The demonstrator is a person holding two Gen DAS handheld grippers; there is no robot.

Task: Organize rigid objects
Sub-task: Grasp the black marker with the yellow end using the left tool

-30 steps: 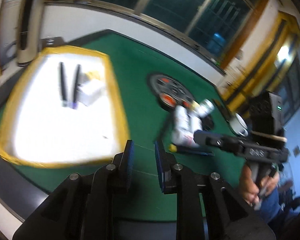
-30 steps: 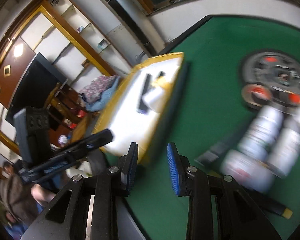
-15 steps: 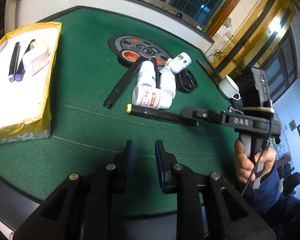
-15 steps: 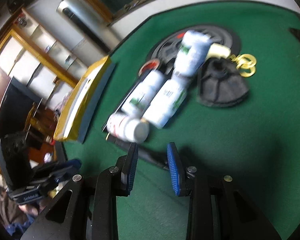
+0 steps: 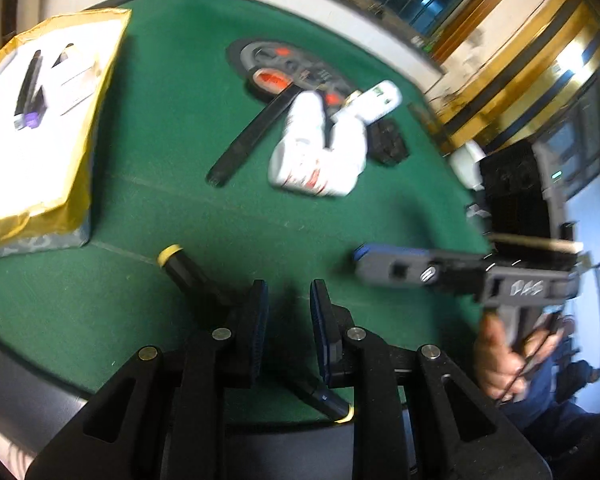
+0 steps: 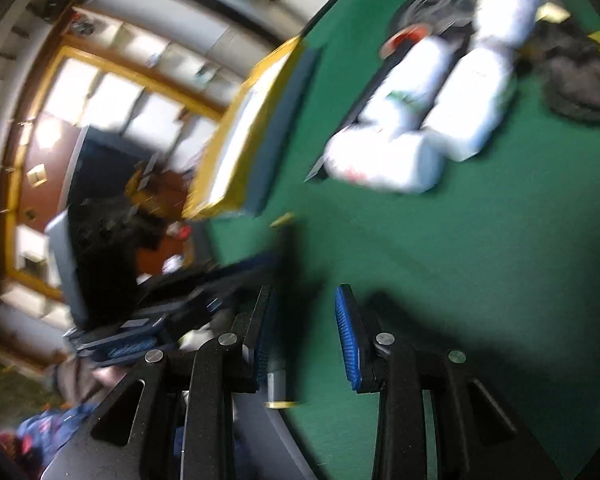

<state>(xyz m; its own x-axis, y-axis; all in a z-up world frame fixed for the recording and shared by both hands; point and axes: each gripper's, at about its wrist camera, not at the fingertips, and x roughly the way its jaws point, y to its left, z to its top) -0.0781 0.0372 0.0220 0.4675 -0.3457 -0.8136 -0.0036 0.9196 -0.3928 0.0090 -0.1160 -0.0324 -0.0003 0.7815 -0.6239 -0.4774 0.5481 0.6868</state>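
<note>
Several white bottles point(image 5: 320, 148) lie in a heap on the green table point(image 5: 172, 128), blurred in the right wrist view point(image 6: 420, 108). A long black stick with a yellow end cap point(image 5: 188, 272) lies on the felt and runs under my left gripper point(image 5: 286, 312), which is open just above it. Another black stick point(image 5: 252, 136) lies left of the bottles. My right gripper point(image 6: 304, 332) is open and empty over bare felt; it also shows in the left wrist view point(image 5: 400, 268).
A yellow-edged white tray point(image 5: 40, 128) at the left holds two markers point(image 5: 28, 92) and a white box. A round black disc with red marks point(image 5: 288, 68) and a black flat piece point(image 5: 388, 140) lie behind the bottles. The table's front edge is close below.
My left gripper has moved forward and down over the yellow-capped stick. My right gripper has swung left and drawn closer to the bottles and to the left gripper. Both stay open.
</note>
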